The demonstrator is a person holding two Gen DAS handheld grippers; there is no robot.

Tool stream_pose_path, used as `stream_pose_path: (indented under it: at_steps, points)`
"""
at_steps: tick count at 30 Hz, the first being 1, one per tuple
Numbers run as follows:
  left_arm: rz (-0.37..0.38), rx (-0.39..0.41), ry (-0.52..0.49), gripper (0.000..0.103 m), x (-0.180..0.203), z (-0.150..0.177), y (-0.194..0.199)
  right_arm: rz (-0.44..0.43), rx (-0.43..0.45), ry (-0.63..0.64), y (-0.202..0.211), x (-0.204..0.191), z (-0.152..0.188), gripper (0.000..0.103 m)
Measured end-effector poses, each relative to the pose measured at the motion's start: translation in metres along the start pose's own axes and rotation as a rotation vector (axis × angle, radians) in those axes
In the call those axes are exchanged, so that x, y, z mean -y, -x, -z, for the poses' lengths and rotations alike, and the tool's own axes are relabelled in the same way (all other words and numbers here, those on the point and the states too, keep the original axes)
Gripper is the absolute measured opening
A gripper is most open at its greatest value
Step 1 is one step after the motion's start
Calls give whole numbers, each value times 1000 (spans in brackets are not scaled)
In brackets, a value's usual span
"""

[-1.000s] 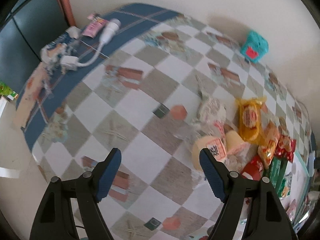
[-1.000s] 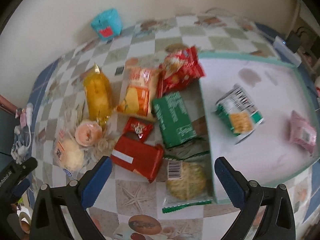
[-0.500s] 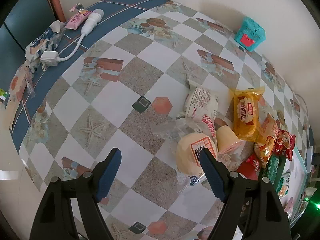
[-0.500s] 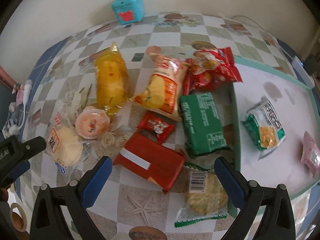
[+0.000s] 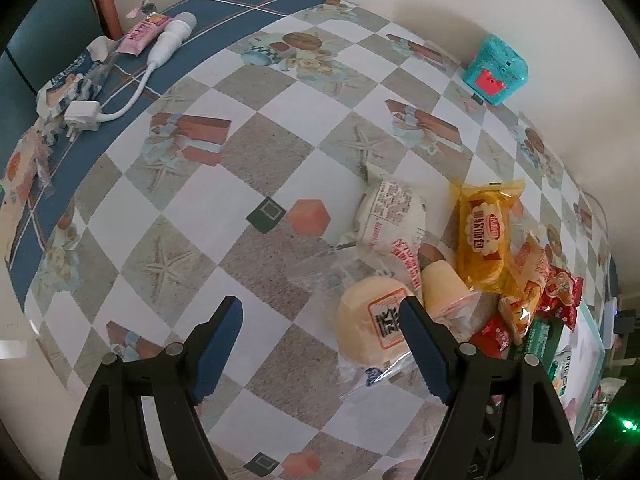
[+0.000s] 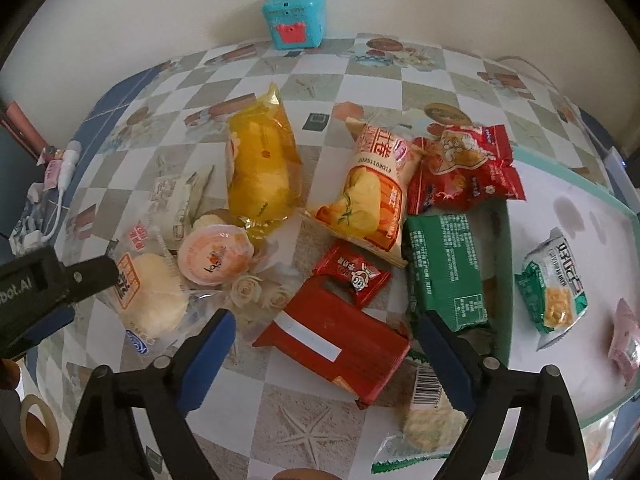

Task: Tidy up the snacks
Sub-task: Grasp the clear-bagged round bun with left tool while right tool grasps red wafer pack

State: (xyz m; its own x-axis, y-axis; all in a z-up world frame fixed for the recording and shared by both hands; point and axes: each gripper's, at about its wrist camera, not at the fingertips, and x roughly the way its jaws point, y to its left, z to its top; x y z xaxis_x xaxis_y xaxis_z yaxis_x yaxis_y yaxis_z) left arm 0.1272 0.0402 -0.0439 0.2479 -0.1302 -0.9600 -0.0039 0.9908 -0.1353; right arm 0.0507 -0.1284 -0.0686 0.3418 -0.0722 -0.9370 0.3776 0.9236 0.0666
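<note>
Snacks lie in a heap on the checked tablecloth. My right gripper [image 6: 326, 332] hangs over a flat red packet [image 6: 336, 340], which lies between its jaws; the jaws are closing and the pads stand clear of it. Around it lie a green packet [image 6: 444, 268], a small red candy [image 6: 352, 272], an orange crisp bag [image 6: 372, 192], a yellow packet [image 6: 260, 168] and a jelly cup [image 6: 216, 256]. My left gripper [image 5: 320, 320] is open above the cloth, its right finger beside a pale wrapped bun [image 5: 372, 328]. The bun [image 6: 148, 296] also shows in the right wrist view.
A white tray with a teal rim [image 6: 508, 260] at the right holds a green-and-white packet [image 6: 556, 284] and a pink one [image 6: 624, 332]. A teal box [image 6: 294, 20] stands by the wall. A white charger and cable [image 5: 132, 84] lie on the blue border. A tape roll [image 6: 38, 428] sits low left.
The right gripper has swung left from the tray side to over the red packet, and its jaws have narrowed a little. The left gripper has drifted closer to the wrapped bun.
</note>
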Motion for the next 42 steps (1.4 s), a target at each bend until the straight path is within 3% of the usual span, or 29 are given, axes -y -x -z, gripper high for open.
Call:
stream_pose_path:
  at_steps: [9, 13, 25, 35, 39, 42]
  points:
    - [58, -22, -15, 81, 9, 0, -12, -61, -53, -20, -7, 0, 5, 94]
    - [61, -22, -24, 81, 13, 0, -17, -99, -63, -27, -5, 0, 5, 87]
    - [31, -15, -42, 81, 16, -1, -23, -60, -94, 4, -18, 1, 7, 83]
    - [18, -21, -76, 81, 27, 1, -30, -7, -67, 39, -16, -2, 7, 65]
    - [17, -20, -66, 69, 24, 0, -27, -8, -69, 24, -15, -1, 5, 60]
    - [-2, -14, -72, 66, 22, 3, -24, -13, -66, 24, -12, 1, 5, 57]
